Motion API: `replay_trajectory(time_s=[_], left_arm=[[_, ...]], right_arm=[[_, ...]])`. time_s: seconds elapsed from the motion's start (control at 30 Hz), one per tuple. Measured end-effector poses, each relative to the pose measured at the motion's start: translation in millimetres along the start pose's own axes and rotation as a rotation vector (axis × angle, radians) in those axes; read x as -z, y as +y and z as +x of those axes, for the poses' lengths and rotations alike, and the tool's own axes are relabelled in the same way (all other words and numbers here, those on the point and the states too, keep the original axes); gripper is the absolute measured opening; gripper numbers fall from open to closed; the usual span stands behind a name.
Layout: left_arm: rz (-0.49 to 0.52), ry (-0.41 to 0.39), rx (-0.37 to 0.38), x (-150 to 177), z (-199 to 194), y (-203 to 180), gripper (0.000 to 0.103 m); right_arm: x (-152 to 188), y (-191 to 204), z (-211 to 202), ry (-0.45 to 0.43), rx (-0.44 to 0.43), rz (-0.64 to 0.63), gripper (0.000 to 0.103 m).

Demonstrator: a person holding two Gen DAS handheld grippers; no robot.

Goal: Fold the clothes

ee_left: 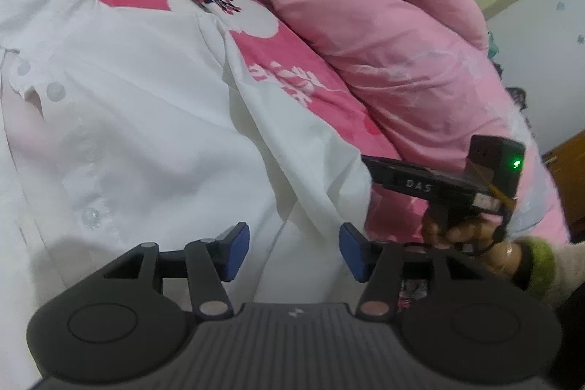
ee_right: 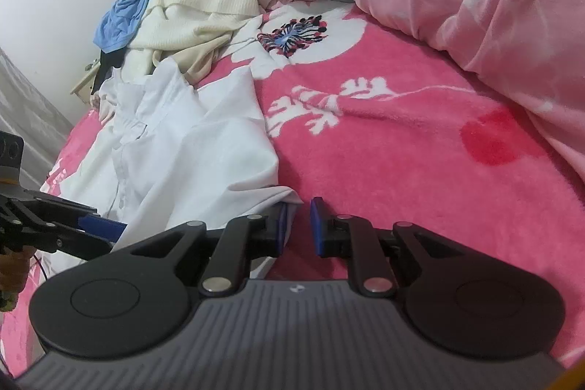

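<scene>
1. The white shirt (ee_left: 139, 119) is cut off by the left and bottom edges in the left wrist view, so its full shape cannot be told.
2. In the right wrist view, the left gripper (ee_right: 104, 225) is cut by the left edge.
3. The shirt corner (ee_right: 289, 203) goes behind one blue pad; whether the right gripper (ee_right: 297, 225) pinches it is unclear.
4. The blue garment (ee_right: 126, 17) lies partly under the cream clothing (ee_right: 197, 10).

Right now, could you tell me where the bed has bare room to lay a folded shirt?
Free: the pink blanket between the white shirt and the pink duvet. Crowded: the far corner, where a cream garment and blue cloth pile up.
</scene>
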State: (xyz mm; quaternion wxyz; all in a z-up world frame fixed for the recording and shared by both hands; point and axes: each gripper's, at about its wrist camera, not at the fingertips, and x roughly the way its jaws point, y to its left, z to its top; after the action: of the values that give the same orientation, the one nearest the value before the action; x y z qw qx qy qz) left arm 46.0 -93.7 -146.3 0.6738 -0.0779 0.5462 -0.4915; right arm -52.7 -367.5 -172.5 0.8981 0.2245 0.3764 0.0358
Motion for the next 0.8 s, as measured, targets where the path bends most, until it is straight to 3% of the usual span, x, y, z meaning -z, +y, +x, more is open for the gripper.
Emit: replay_trajectory(time_s=[0.17,0.33,0.5,0.53,0.6,0.67,0.73,0.8], left_arm=[[-0.048,-0.034,0.074,0,-9,5,0.066],[-0.063,-0.032,0.027,-2,2,9,0.065],[-0.051,0.024,0.021,3,26,2,0.064],[-0.042,0.023,0.016,5,29,0,0.061],[-0.046,0.006,-0.002,6,30,-1,0.045],[-0.128,-0.002,-0.002,5,31,8,0.016],[-0.208,-0.027,-0.002,4,28,19,0.005],[-0.263,-0.059,-0.011,4,23,27,0.001]], right_arm=[[-1,0,1,0.004,0.000,-0.002,0.014],[-1,1,1,0.004,0.005,-0.009,0.014],[-1,0,1,0.006,0.006,-0.013,0.014],[-1,1,1,0.006,0.006,-0.014,0.014],[-1,1,1,0.006,0.010,-0.018,0.014],[-1,2,1,0.005,0.012,-0.022,0.014],[0,3,1,0.003,0.013,-0.024,0.014],[1,3,1,0.001,0.013,-0.026,0.014]])
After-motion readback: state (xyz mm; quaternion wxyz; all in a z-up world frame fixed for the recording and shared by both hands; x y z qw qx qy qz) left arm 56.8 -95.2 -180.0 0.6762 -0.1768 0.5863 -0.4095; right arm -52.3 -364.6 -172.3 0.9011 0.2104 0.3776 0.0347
